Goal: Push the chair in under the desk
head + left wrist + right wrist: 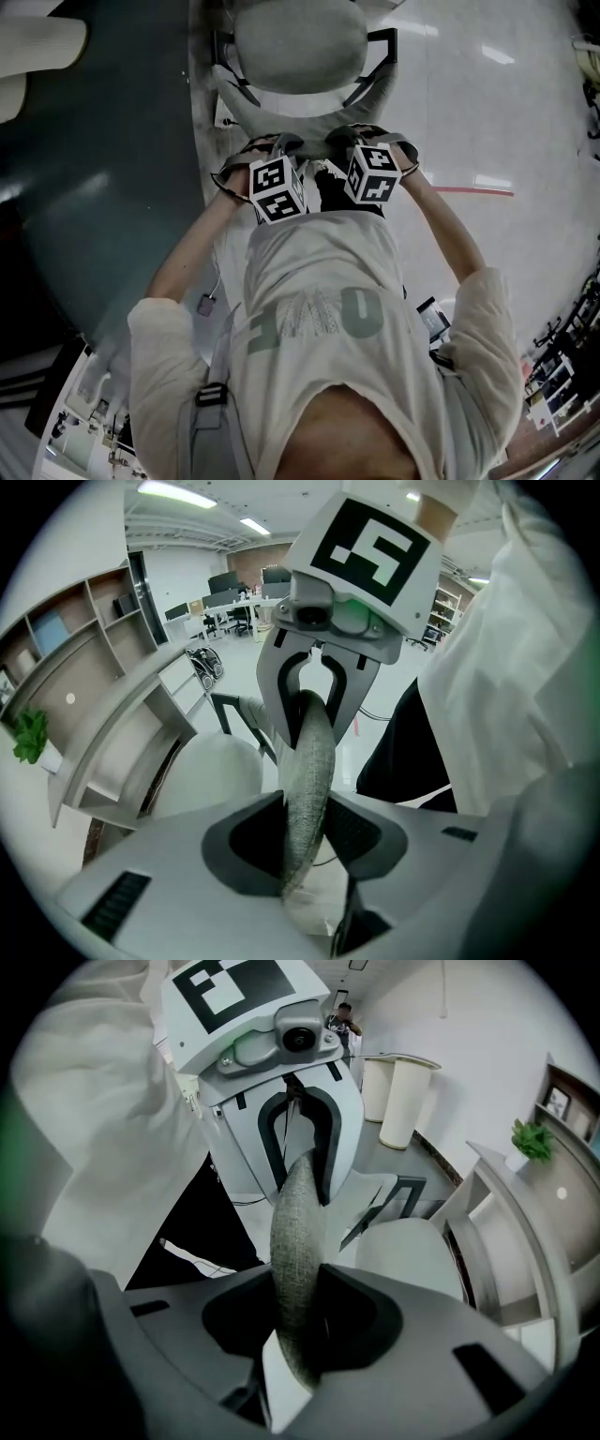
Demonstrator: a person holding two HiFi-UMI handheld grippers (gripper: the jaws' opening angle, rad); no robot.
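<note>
The office chair has a pale grey seat (298, 42) and black armrests; it stands at the top of the head view, beside the dark curved desk (103, 187). Its grey fabric backrest (281, 117) faces me. My left gripper (269, 147) is shut on the backrest's top edge (309, 761), which runs between its pads. My right gripper (354, 138) is shut on the same edge (298, 1222), a little to the right. Each gripper view shows the other gripper clamped further along the fabric. The chair's base and wheels are hidden.
A red tape line (469, 189) crosses the glossy floor to the right of the chair. Curved shelving with a small plant (33, 735) wraps the desk side. Two white bins (398, 1101) stand by the far wall, and more desks and chairs fill the background.
</note>
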